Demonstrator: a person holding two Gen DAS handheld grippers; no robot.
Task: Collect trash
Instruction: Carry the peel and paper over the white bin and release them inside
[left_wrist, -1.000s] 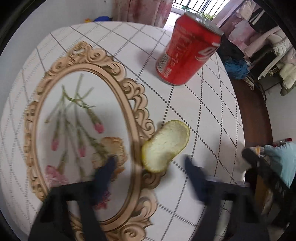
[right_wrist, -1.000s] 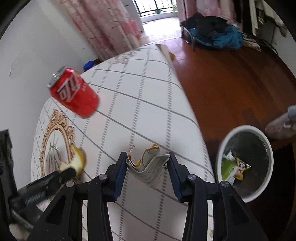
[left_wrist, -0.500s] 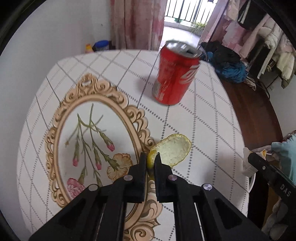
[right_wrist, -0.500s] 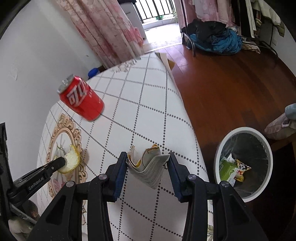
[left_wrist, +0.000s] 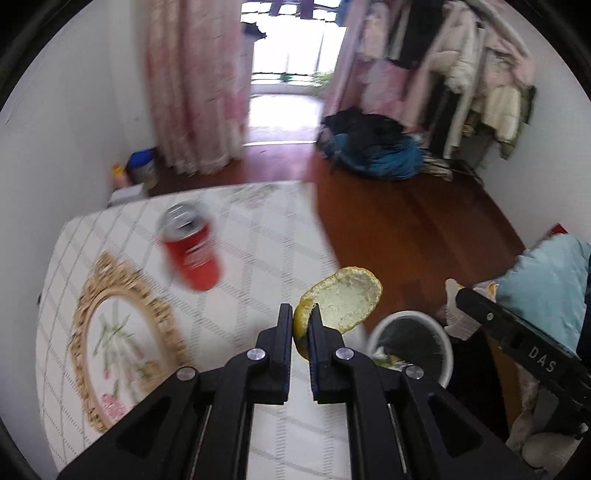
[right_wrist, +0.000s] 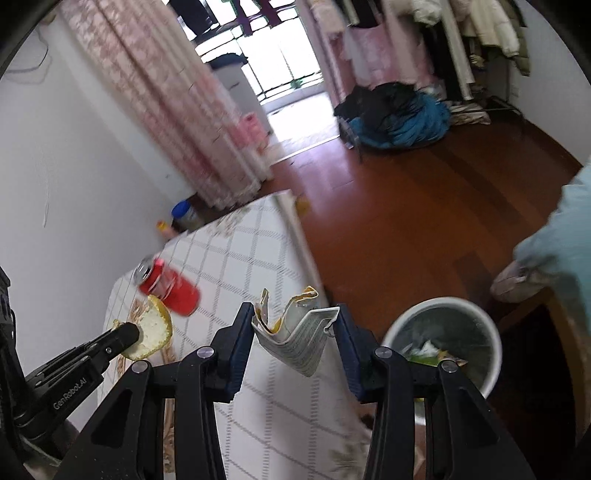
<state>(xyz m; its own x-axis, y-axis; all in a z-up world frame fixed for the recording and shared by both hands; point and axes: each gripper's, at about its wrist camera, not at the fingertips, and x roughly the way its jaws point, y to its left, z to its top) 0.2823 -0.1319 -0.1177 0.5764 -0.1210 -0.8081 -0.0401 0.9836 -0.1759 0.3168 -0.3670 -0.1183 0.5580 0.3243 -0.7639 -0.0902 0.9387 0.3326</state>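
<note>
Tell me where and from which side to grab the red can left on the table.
Take the red can around the middle of its round body, coming from the side nearest the tools. It stands upright on the table with bare cloth around it, and its wall is straight. The frames are blurred, so this is a judgement.

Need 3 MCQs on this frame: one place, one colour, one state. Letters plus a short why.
1. Where is the waste bin?
A. on the table
B. on the floor beside the table
C. under the curtain

2. What colour is the can on the table?
A. red
B. green
C. blue

3. What is the left gripper doing?
A. open over the can
B. shut on nothing
C. shut on the citrus peel

Answers:
1 B: its white rim sits on the wooden floor past the table edge.
2 A: the body is red with a silver top.
3 C: the peel's edge is pinched between the closed fingers, while the right gripper holds the folded wrapper.
</note>
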